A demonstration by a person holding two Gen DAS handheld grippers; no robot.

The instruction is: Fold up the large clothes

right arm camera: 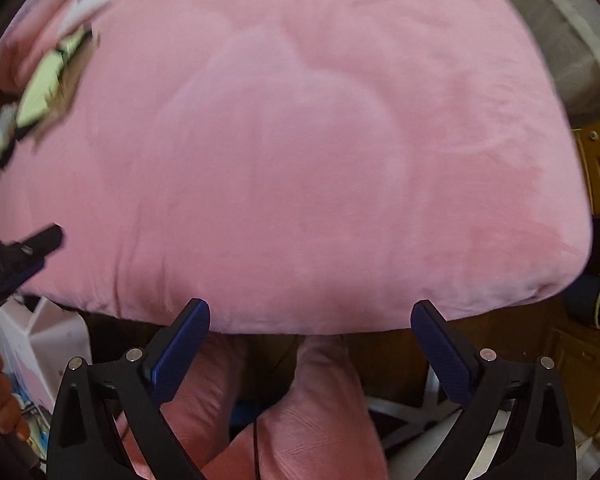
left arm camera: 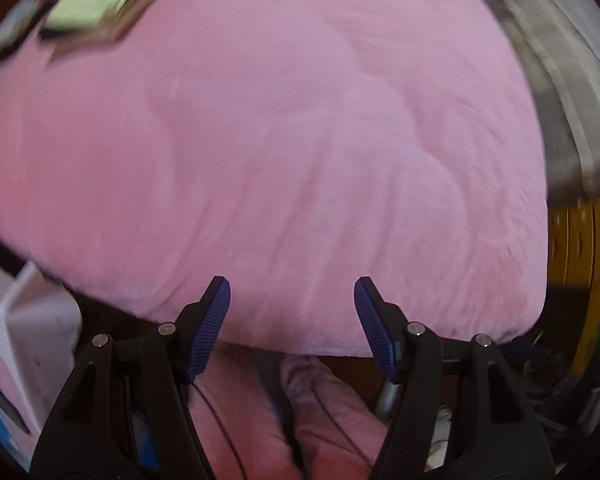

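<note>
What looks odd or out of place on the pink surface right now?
A blurred green and black item lies askew at the far left corner of the pink cover. Otherwise nothing stands out; both grippers are open and empty.

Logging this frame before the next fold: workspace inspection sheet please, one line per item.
Surface: hidden under the pink fabric.
Job's things: pink fabric spread flat, mild wrinkles.
Clutter: blurred green-white object on the far left corner.
Grippers: left gripper and right gripper open, holding nothing, at the near edge.
Cables: thin dark cable below the right gripper.
Surroundings: white box left, chair base on the floor.
</note>
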